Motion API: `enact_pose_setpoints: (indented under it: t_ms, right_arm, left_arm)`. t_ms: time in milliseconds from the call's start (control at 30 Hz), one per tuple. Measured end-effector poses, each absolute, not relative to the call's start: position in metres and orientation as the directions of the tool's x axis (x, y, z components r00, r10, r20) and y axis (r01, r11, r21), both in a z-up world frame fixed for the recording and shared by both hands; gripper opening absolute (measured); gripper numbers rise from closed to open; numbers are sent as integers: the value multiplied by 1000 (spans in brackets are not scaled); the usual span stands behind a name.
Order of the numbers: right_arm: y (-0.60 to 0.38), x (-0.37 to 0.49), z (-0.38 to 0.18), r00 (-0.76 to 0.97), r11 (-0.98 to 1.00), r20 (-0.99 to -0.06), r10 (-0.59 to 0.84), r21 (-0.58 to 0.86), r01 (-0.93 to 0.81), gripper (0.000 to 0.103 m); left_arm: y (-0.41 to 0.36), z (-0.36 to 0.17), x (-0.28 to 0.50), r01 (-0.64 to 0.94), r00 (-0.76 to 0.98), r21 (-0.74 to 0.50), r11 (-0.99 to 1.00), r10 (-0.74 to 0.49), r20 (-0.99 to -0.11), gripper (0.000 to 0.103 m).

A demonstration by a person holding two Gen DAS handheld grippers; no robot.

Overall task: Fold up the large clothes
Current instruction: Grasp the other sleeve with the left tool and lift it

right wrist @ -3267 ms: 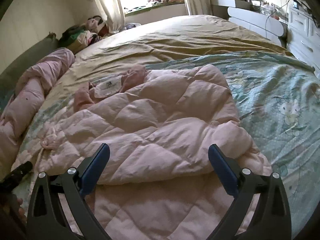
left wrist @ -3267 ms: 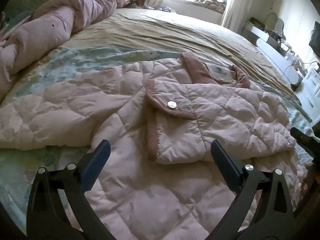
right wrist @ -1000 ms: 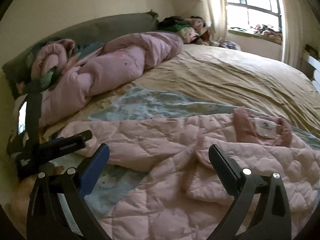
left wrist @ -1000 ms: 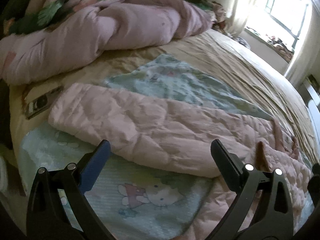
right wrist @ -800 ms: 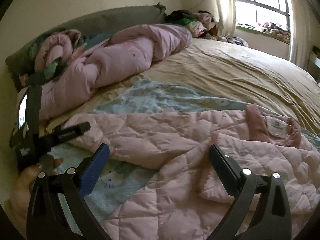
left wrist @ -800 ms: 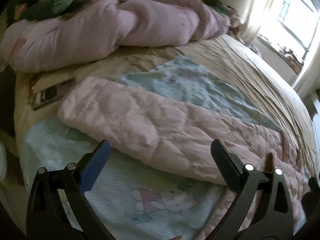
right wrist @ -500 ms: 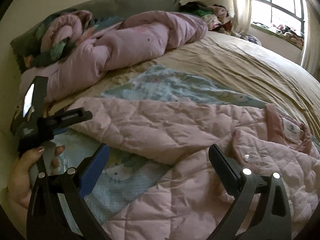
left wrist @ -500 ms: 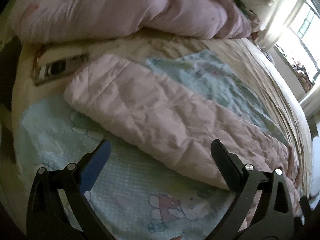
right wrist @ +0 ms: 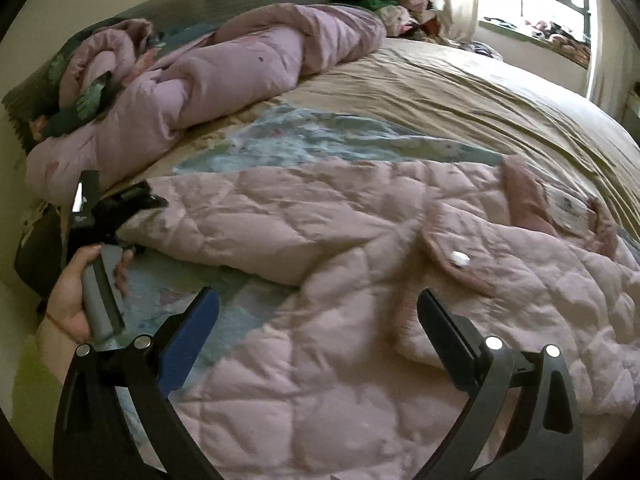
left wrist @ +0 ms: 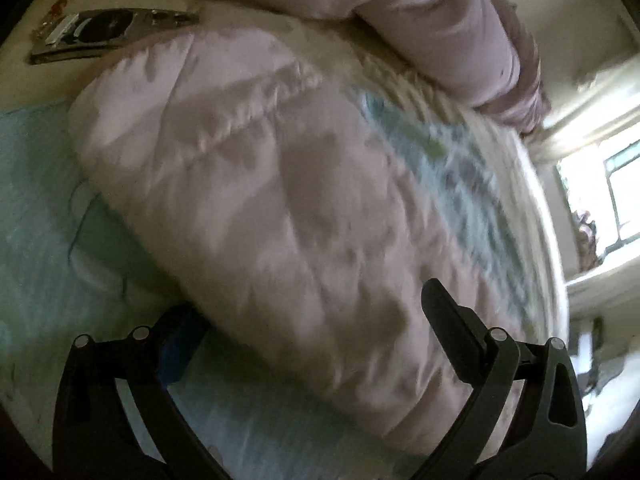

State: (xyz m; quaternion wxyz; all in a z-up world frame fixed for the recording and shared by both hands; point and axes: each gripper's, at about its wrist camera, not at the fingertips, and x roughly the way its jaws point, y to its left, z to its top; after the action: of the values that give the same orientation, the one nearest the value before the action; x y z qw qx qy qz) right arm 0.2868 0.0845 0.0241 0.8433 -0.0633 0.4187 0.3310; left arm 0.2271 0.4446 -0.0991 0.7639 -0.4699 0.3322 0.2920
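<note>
Bed (right wrist: 460, 92) with a pink quilted coat (right wrist: 360, 280) spread out. My left gripper (left wrist: 308, 312) straddles the sleeve (left wrist: 280, 184) end, jaws released – right gripper (right wrist: 318, 312) hovers, also released.

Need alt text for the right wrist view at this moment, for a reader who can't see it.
A pink quilted coat lies spread on a bed, one sleeve stretched left toward the left tongs, held in a hand at the sleeve's end. The open right tongs hover over the coat; a rolled pink duvet lies behind.
</note>
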Motion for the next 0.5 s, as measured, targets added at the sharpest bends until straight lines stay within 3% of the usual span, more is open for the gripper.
enact_pose_setpoints:
  t_ms: [167, 200, 267, 367, 500]
  right_arm:
    - [60, 294, 23, 449, 804, -743, 497, 199, -561, 99]
    - [57, 294, 22, 449, 806, -742, 498, 205, -555, 99]
    - [51, 294, 22, 450, 810, -737, 505, 223, -543, 99]
    - [40, 291, 21, 449, 815, -730, 515, 255, -520, 99]
    - [23, 287, 19, 455, 825, -725, 517, 280, -491, 99]
  left_arm:
    - [451, -102, 219, -730, 661, -583, 356, 151, -735, 89]
    - [450, -101, 216, -735, 660, -583, 346, 166, -733, 84]
    - [450, -95, 210, -746, 652, -568, 348, 206, -730, 33]
    - [451, -83, 202, -704, 701, -609, 364, 216, -680, 19]
    - [440, -54, 203, -680, 725, -599, 423, 266, -635, 16]
